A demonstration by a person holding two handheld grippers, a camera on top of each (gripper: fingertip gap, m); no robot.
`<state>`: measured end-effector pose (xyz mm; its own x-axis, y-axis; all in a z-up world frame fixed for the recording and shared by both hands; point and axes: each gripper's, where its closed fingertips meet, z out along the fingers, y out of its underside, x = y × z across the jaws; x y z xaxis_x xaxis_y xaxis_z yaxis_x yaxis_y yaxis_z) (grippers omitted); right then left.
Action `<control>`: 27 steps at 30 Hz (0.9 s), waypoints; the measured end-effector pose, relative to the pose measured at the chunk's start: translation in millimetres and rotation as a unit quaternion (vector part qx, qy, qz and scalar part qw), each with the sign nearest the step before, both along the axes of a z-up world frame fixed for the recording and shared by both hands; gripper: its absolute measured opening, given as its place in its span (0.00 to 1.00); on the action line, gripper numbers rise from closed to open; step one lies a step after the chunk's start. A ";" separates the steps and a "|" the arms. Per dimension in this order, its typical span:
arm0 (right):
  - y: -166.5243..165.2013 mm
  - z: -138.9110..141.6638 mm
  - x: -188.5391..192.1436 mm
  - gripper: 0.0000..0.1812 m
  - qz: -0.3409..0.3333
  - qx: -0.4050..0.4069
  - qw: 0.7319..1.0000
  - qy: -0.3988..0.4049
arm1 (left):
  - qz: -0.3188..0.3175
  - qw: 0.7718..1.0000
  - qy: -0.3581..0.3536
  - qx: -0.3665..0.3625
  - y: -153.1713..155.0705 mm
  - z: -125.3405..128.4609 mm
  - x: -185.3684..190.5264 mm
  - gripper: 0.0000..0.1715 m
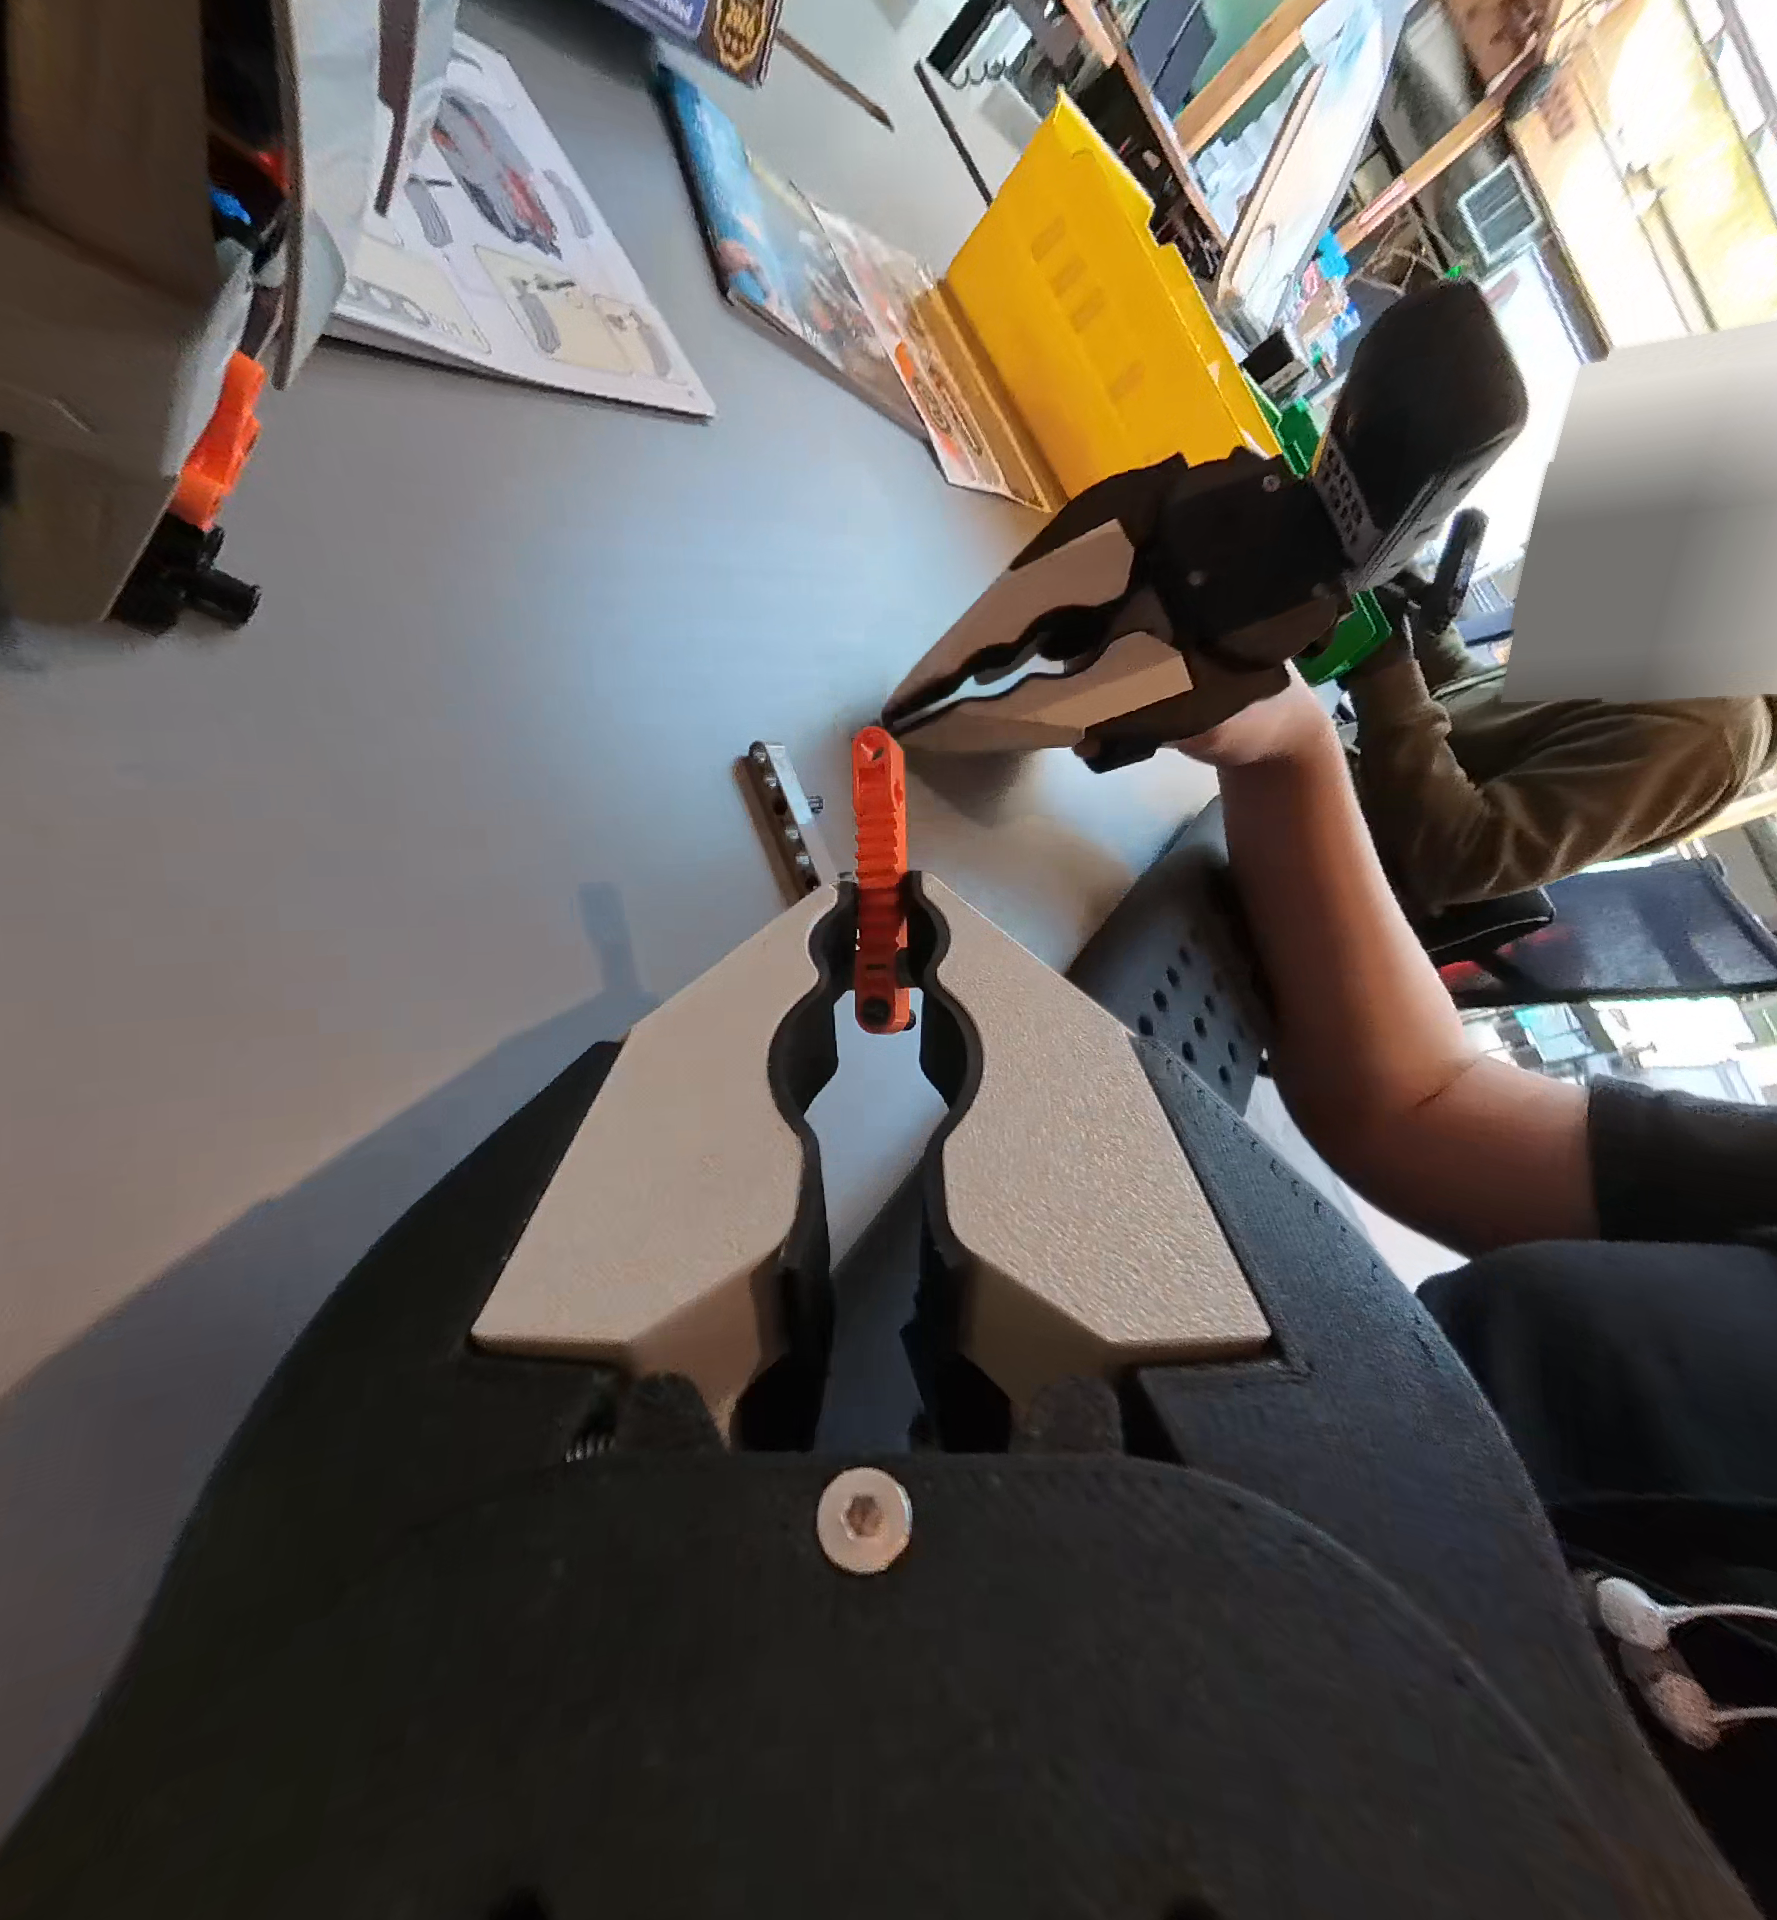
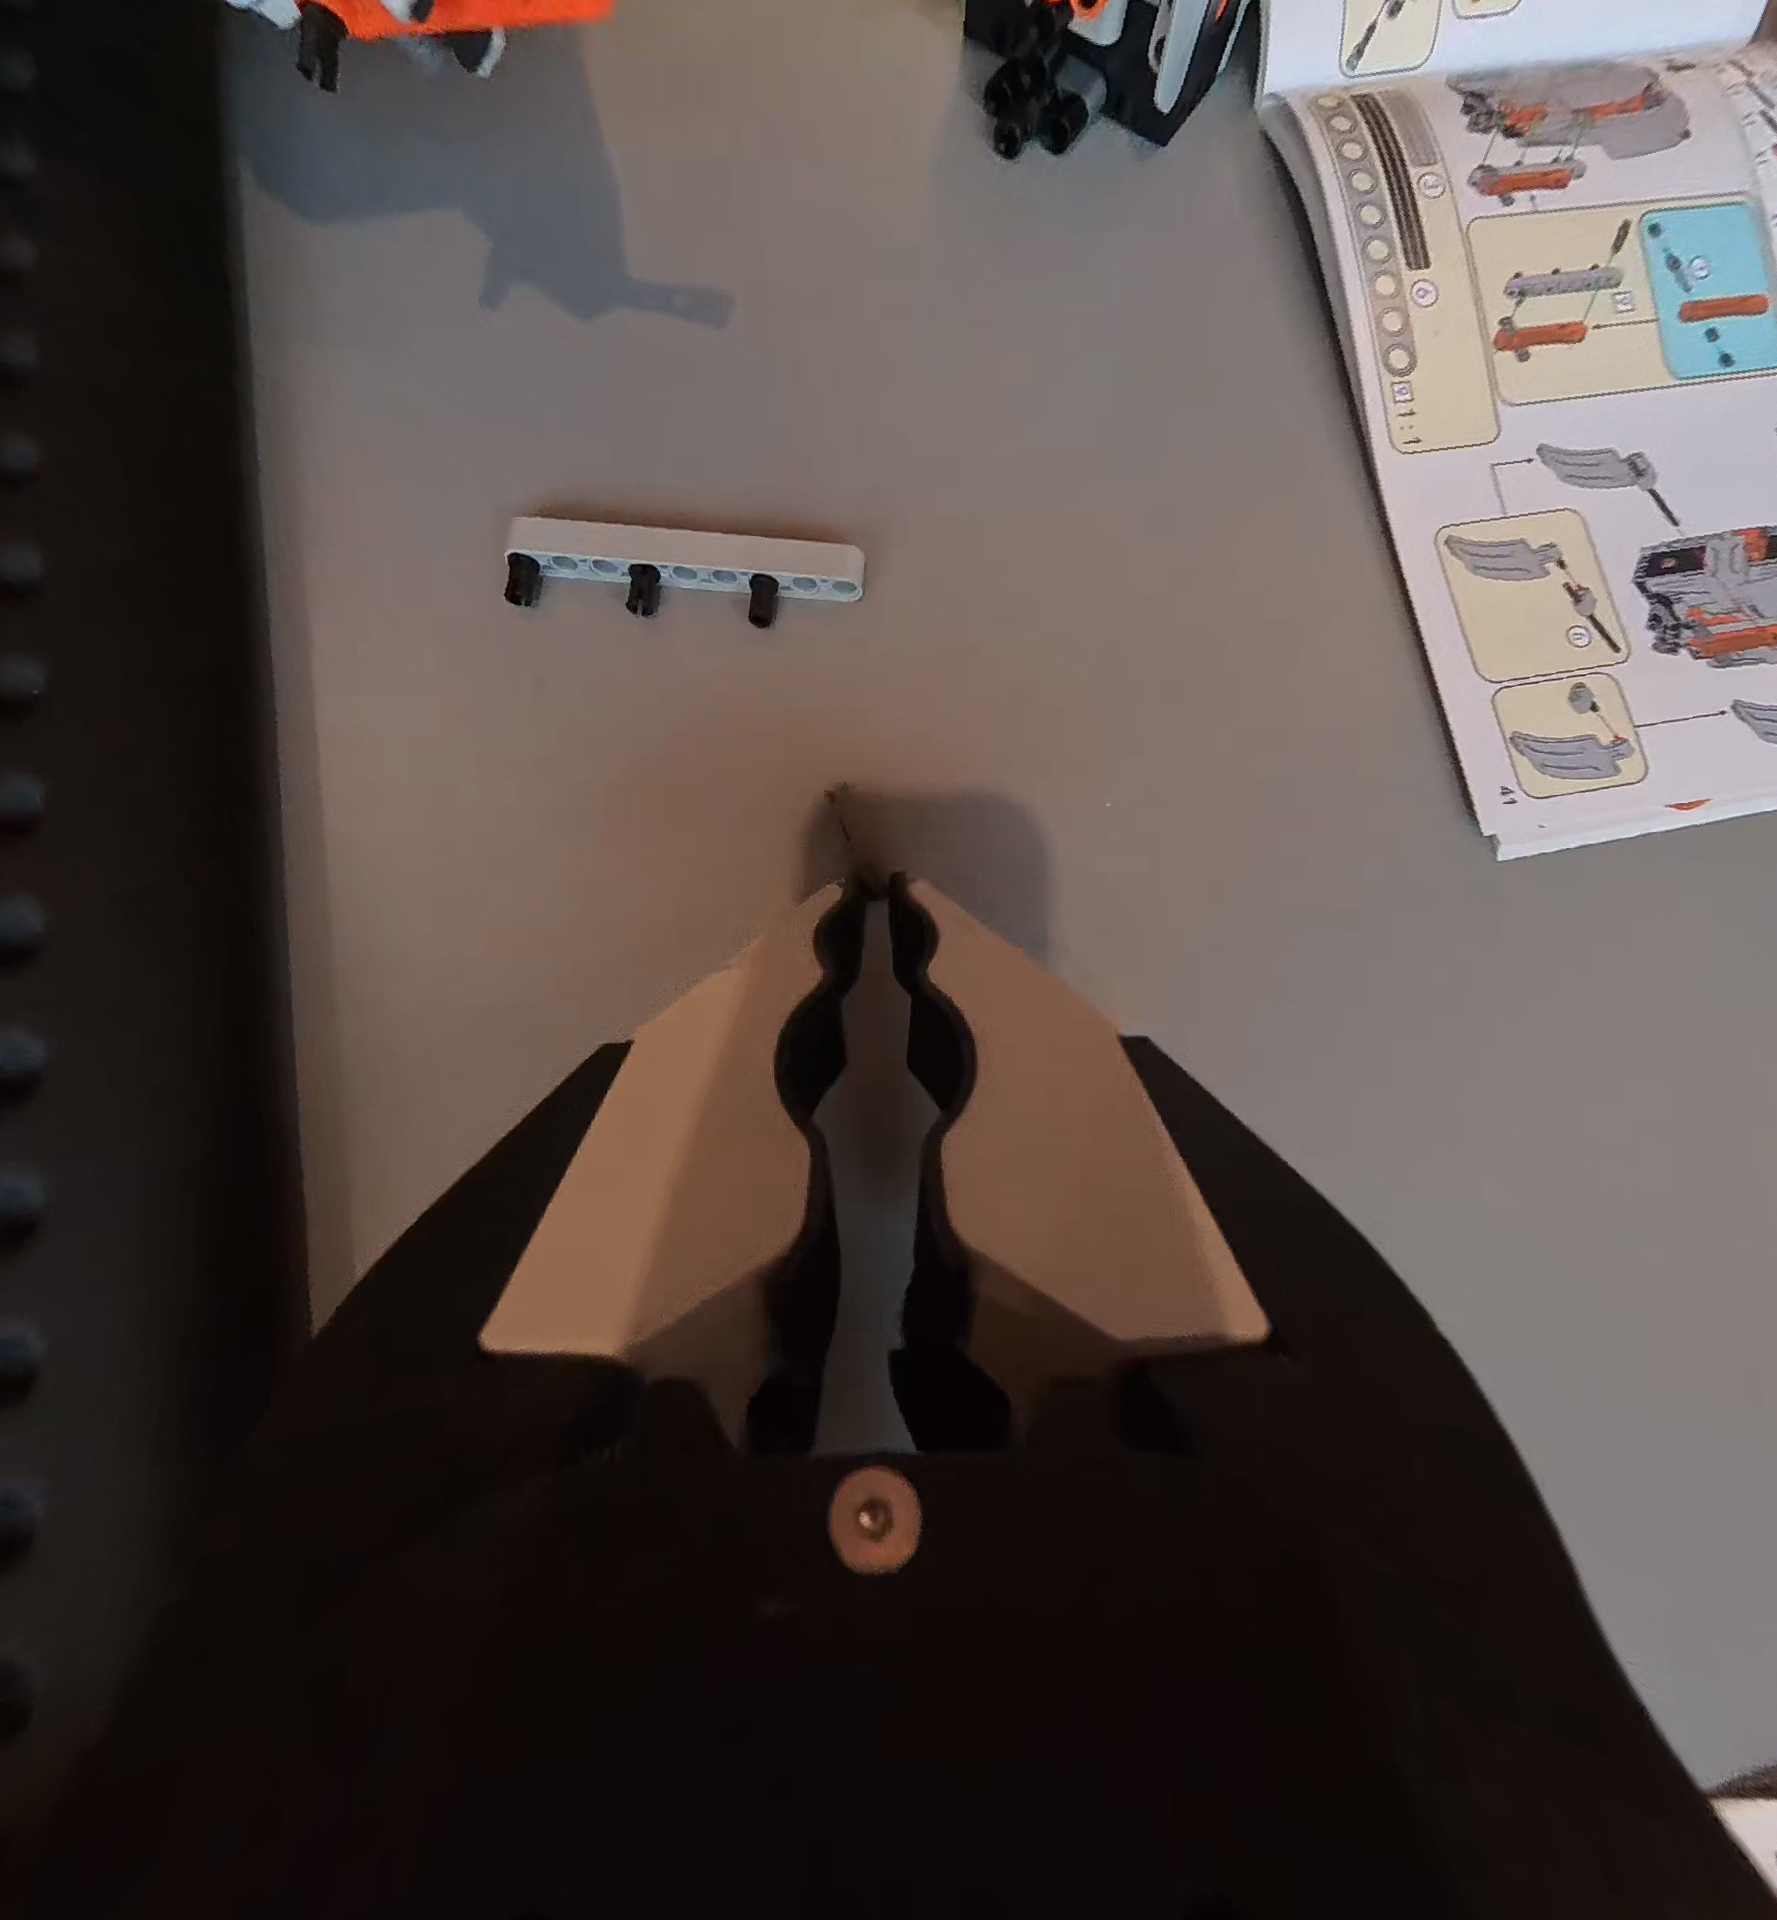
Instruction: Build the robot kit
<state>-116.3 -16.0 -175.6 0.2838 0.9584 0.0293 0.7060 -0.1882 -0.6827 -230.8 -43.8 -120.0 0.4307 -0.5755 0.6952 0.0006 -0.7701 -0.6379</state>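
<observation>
My left gripper [image 1: 879,896] is shut on an orange toothed building-toy beam [image 1: 876,831] and holds it upright above the grey table [image 1: 448,727], with about half of it sticking out past the tips. A pale grey beam with three black pins [image 1: 782,821] lies on the table just behind it; it also shows in the right wrist view [image 2: 686,566]. My right gripper [image 2: 868,883] is shut, its jaws almost touching. A thin dark sliver [image 2: 840,821] shows at its tips; I cannot tell what it is. In the left wrist view the right gripper [image 1: 889,717] hovers beside the orange beam's top end.
An open instruction booklet [image 2: 1590,468] lies to the right. Orange and black model parts [image 2: 1081,62] sit at the table's far edge. A yellow bin [image 1: 1081,301], a cardboard box [image 1: 53,312] and a perforated dark chair back [image 2: 84,935] border the area. A person's forearm [image 1: 1320,935] holds the right gripper. The left gripper's tips are roughly 15 cm from the right gripper's.
</observation>
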 end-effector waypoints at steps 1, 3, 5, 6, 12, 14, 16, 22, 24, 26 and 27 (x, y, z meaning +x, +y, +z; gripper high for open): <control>-1.5 -0.4 -0.3 0.02 0.001 -0.005 1.000 -0.001 | -0.004 1.000 -0.002 -0.005 -0.2 -0.8 1.2 0.04; -4.2 -0.3 -1.5 0.02 0.005 -0.010 1.000 -0.002 | -0.021 0.999 -0.030 -0.030 -2.9 1.2 5.7 0.04; -4.7 -0.2 -2.1 0.02 0.007 -0.005 1.000 -0.009 | -0.027 0.994 -0.079 -0.074 -3.2 5.5 8.3 0.04; -5.1 -0.1 -2.8 0.02 0.008 -0.001 1.000 -0.011 | -0.029 0.990 -0.105 -0.092 -3.0 8.5 9.1 0.04; -6.3 3.3 -11.4 0.02 0.015 0.013 1.000 -0.006 | -0.033 0.973 -0.166 -0.156 -2.0 10.7 9.7 0.04; -5.6 2.7 -12.9 0.02 0.014 0.017 1.000 -0.008 | -0.040 0.965 -0.190 -0.174 -2.8 14.0 9.8 0.04; -6.8 0.5 -14.3 0.02 0.016 0.015 1.000 -0.014 | -0.041 0.958 -0.209 -0.190 -2.3 14.3 8.7 0.04; -6.8 -0.4 -15.2 0.02 0.016 0.022 0.999 -0.023 | -0.018 0.953 -0.223 -0.202 4.8 12.7 2.2 0.04; -6.6 -0.5 -15.0 0.02 0.014 0.019 0.999 -0.022 | -0.008 0.959 -0.200 -0.199 6.7 6.9 2.6 0.03; -6.4 -0.6 -14.4 0.02 0.012 0.019 0.999 -0.024 | 0.003 0.970 -0.157 -0.187 8.6 -1.5 3.9 0.04; -6.0 -0.4 -14.0 0.02 0.012 0.022 0.999 -0.025 | 0.009 0.977 -0.124 -0.175 9.7 -7.1 4.5 0.04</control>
<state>-130.3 -22.0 -176.1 0.2588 0.9622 0.0852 0.7437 -0.1422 -0.6532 -226.2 -34.1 -127.1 0.2316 -0.2775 0.9324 0.1367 -0.9397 -0.3136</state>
